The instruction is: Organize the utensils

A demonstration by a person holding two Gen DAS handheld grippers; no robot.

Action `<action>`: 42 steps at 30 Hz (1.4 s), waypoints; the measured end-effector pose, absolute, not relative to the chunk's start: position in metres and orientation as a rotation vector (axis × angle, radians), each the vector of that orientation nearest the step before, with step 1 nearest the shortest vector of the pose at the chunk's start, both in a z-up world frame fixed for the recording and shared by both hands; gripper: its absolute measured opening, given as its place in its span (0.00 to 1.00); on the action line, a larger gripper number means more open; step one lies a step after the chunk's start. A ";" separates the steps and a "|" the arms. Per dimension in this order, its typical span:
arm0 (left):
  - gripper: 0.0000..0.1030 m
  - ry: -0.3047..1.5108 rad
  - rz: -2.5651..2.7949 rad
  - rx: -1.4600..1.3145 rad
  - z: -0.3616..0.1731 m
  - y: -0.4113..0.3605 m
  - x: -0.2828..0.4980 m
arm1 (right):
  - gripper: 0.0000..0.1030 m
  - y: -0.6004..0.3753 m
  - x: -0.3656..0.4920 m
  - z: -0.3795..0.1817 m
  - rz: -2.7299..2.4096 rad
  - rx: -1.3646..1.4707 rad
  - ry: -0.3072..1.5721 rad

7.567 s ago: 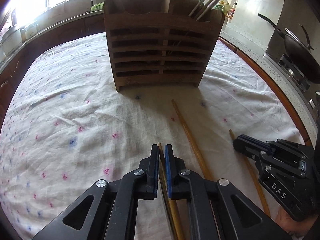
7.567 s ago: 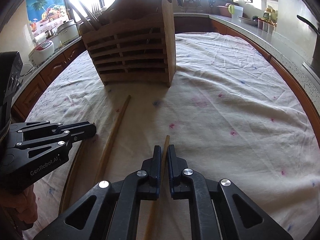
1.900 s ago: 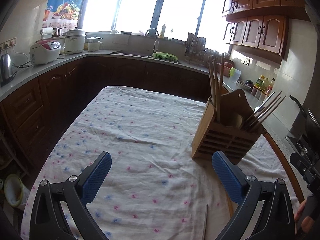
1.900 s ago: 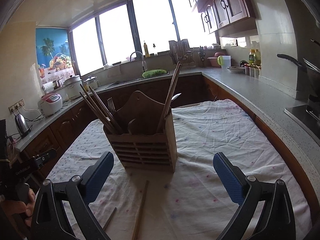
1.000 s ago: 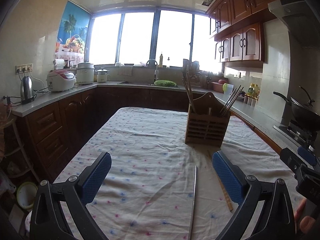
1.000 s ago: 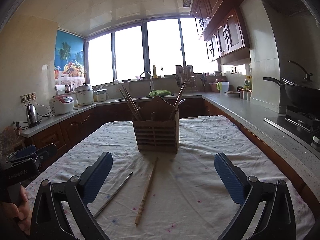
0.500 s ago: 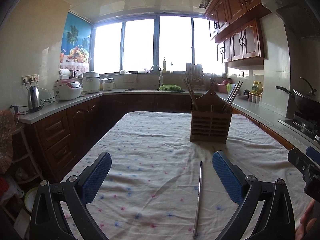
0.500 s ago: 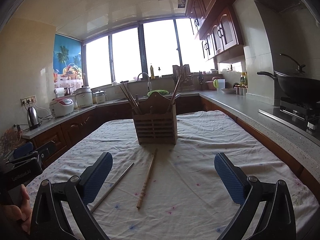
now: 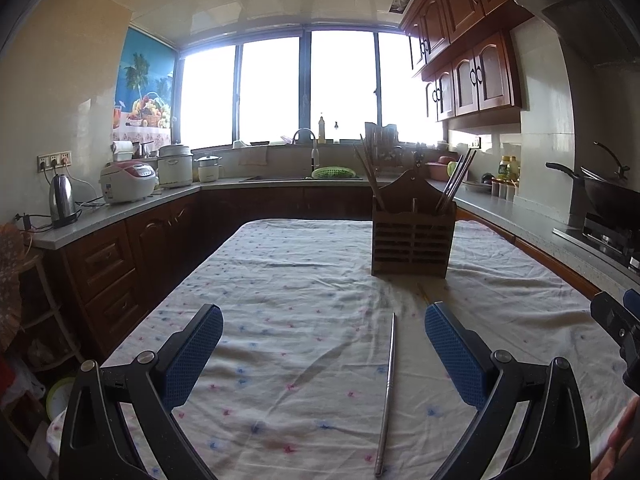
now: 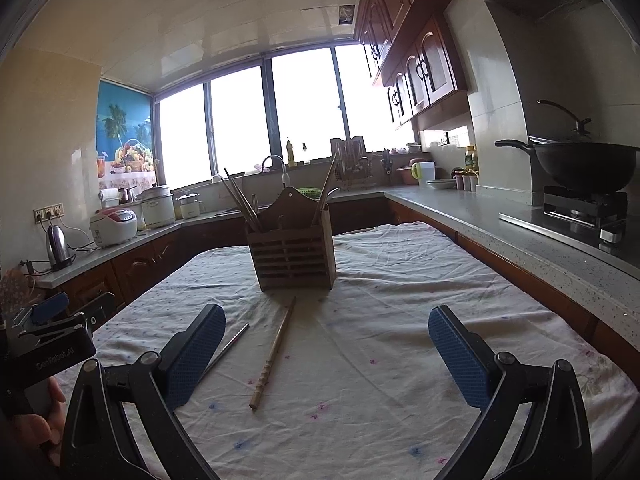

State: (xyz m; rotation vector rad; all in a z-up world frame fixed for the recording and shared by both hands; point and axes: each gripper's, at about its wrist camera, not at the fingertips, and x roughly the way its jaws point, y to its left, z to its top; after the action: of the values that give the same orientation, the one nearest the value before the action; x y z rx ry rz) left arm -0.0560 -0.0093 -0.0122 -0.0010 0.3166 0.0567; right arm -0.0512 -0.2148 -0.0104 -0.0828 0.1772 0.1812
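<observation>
My left gripper hangs above the near end of the table with its blue pads spread wide and nothing between them, and my right gripper does the same, wide apart and empty. The wooden utensil holder stands upright on the flowered tablecloth toward the table's far edge, with chopsticks leaning out of its left compartment and more out of its right. On the cloth between the holder and the near edge lie two loose pieces: a metal chopstick running lengthwise toward me, and just to its right a wooden chopstick whose far tip lies near the holder's base. The two lie close together without touching. In the left view the wooden one is mostly hidden behind my right-hand pad.
</observation>
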 end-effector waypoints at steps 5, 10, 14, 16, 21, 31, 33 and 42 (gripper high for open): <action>0.99 0.322 0.058 -0.015 -0.012 -0.008 -0.056 | 0.99 -0.213 -0.054 -0.014 0.174 -0.100 0.165; 0.99 0.329 0.059 -0.021 -0.013 -0.009 -0.057 | 0.99 -0.212 -0.054 -0.013 0.178 -0.109 0.162; 0.99 0.321 0.060 -0.017 -0.012 -0.010 -0.059 | 0.99 -0.211 -0.055 -0.013 0.183 -0.107 0.156; 0.99 0.317 0.060 -0.019 -0.013 -0.010 -0.060 | 0.99 -0.210 -0.055 -0.013 0.185 -0.109 0.154; 0.99 0.308 0.058 -0.018 -0.015 -0.011 -0.063 | 0.99 -0.208 -0.056 -0.012 0.195 -0.111 0.146; 0.99 0.299 0.049 0.011 -0.015 -0.020 -0.068 | 0.99 -0.211 -0.056 -0.013 0.192 -0.092 0.161; 0.99 0.301 0.048 0.013 -0.015 -0.021 -0.069 | 0.99 -0.212 -0.055 -0.013 0.190 -0.088 0.166; 0.99 0.305 0.049 0.013 -0.014 -0.024 -0.071 | 0.99 -0.214 -0.057 -0.013 0.188 -0.079 0.162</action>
State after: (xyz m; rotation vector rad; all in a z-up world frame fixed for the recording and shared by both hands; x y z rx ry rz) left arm -0.0709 -0.0237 -0.0139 0.0126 0.3054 0.0488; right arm -0.0565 -0.2141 -0.0127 -0.0792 0.1618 0.1877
